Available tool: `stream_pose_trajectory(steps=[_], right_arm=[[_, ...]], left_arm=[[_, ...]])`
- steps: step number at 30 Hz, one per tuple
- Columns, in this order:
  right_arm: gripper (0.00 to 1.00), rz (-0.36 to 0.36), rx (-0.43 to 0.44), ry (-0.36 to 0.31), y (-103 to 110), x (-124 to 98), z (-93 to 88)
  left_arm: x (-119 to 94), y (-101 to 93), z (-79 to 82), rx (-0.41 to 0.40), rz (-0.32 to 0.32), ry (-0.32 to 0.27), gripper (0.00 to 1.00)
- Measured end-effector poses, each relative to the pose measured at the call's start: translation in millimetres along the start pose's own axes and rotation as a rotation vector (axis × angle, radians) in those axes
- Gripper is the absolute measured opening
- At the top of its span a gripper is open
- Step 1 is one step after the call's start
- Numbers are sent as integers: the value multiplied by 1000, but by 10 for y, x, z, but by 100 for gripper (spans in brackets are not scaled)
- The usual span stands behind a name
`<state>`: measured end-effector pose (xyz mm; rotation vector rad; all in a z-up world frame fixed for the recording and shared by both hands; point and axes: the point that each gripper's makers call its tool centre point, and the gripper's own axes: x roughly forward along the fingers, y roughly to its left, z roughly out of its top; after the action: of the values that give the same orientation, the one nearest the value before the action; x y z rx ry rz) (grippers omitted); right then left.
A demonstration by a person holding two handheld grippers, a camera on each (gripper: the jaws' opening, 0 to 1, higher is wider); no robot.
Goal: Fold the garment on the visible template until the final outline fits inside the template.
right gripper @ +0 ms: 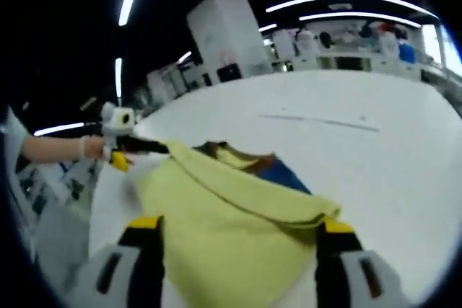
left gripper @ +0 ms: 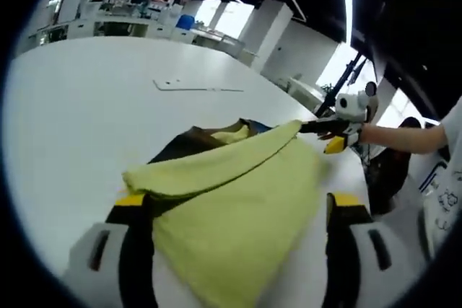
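Yellow-green garment (left gripper: 238, 207), dark and blue lining showing, lifted in a fold above white table (left gripper: 79, 113) | left gripper (left gripper: 238, 210) clamps one corner | right gripper (right gripper: 238, 239) clamps the other

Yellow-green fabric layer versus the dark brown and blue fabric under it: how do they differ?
The yellow-green fabric layer is lifted between the left gripper and right gripper; the dark brown and blue fabric lies on the white table. Yellow-green shows broadly; the dark fabric only peeks out behind. Both are cloth.
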<state>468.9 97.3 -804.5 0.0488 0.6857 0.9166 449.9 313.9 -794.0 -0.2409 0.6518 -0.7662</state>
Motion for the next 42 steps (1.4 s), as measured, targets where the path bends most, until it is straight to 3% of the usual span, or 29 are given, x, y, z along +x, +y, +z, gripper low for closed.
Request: stream_pose_trajectory(steps=[8,16,28,35,36,38,42], right_arm=[[83,-36,34,-31,-232,148,117],[82,-67,70,-47,-349,182,140],[82,-74,62,-28,-387,161,87],[81,-78,45,-26,-344,22,67],[80,-81,45,-27,-350,-3,61],[80,-82,47,-28,-345,-62,42],[79,-90,50,-28,-259,-197,-39]], left_arm=[[175,241,192,-23,33,-39,97],[191,426,153,-78,73,-58,98],[171,389,124,-66,76,-54,97],[28,363,83,-64,77,-59,96],[-23,393,74,-63,78,-62,96],[-92,262,19,-53,82,-68,95],[-281,286,-58,-35,92,-69,93]])
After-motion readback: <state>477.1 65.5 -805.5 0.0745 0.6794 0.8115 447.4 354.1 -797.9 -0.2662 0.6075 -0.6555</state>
